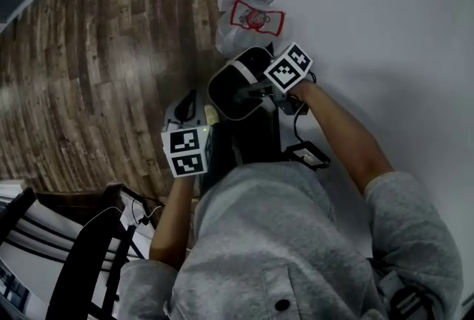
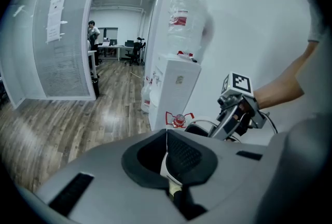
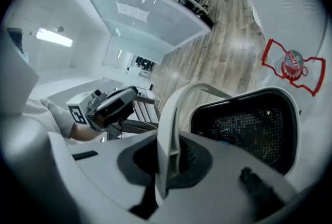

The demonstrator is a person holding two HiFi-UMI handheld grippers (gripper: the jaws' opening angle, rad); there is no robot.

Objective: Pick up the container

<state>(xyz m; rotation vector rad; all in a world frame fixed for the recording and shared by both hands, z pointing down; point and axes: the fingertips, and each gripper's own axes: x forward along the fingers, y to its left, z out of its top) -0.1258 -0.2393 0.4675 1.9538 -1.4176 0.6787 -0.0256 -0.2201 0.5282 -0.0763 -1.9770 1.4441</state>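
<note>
Grey hoodie (image 1: 281, 237) nearest; right tool (image 3: 166, 162) clamped shut on the white handle (image 3: 171, 127) of the container (image 1: 237, 92), which sits up between both tools beside the water dispenser (image 2: 176, 88); left tool (image 2: 168, 154) pinches a thin white strip (image 2: 166, 167); only the right gripper view shows the black mesh lining (image 3: 249, 129); mouth tilts toward the head camera, long axis roughly upright.

Head view: overhead, steeply down. Gripper views: close, both sharing red-capped bottle (image 1: 257, 17) (image 2: 179, 120) (image 3: 293, 61).

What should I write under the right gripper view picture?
Hand-held gripper clamped on the white handle of a black mesh container.
</note>
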